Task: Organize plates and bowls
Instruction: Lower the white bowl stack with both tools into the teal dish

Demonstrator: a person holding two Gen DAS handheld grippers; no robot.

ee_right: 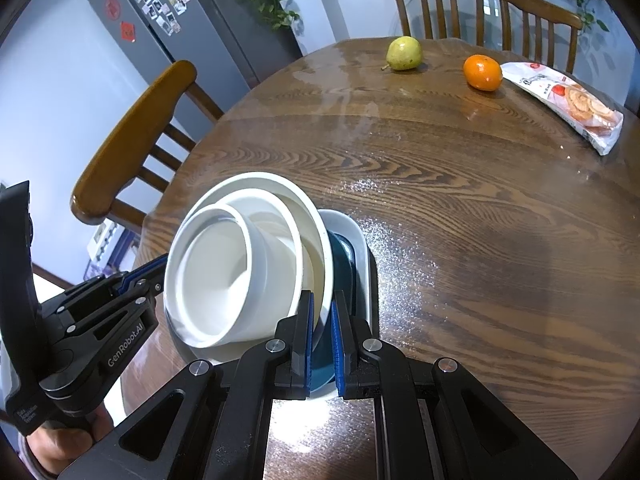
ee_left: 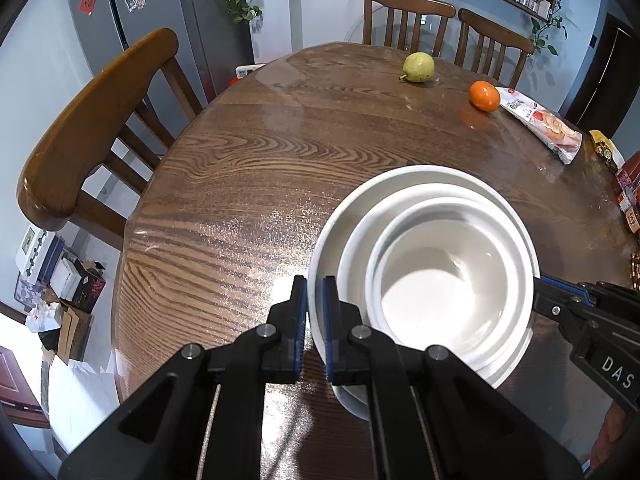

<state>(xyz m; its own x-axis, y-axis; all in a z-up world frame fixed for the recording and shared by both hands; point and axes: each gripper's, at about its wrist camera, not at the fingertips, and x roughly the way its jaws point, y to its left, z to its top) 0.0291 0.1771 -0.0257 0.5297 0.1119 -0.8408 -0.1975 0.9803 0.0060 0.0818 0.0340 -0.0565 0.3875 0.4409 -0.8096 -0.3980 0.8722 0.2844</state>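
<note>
Both tongs grip the same stack from opposite sides. Through the left wrist camera we see our left black two-finger gripper with blue pads (ee_left: 316, 320) pinching the near-left rim of the large white ceramic bowl (ee_left: 348, 216), one finger outside the wall and one inside. Nested within it sit a medium white bowl (ee_left: 360, 248) and a small white bowl (ee_left: 440, 288), all mouths up. Our right black gripper (ee_left: 538, 292) meets the stack's right edge; this view hides how its jaws stand. The stack sits at the near-right part of the round brown wooden table (ee_left: 248, 184), whose left half is bare wood out to the rim. Far across lie a green pear (ee_left: 418, 67), an orange tangerine (ee_left: 484, 95) and a white snack packet (ee_left: 540, 124), well apart from the bowls. One brown wooden chair (ee_left: 92, 128) stands at the left edge. Through the right wrist camera, our right gripper (ee_right: 322, 340) is pinched on the large bowl's (ee_right: 316, 232) right rim, the stack tilted toward the left gripper (ee_right: 158, 274), which touches its far side. Under the bowls we see a dark teal dish (ee_right: 340, 264) lying in a white rounded tray (ee_right: 356, 236). Open wood spreads right of the tray, toward the pear (ee_right: 404, 53), tangerine (ee_right: 482, 72) and packet (ee_right: 576, 106).
</note>
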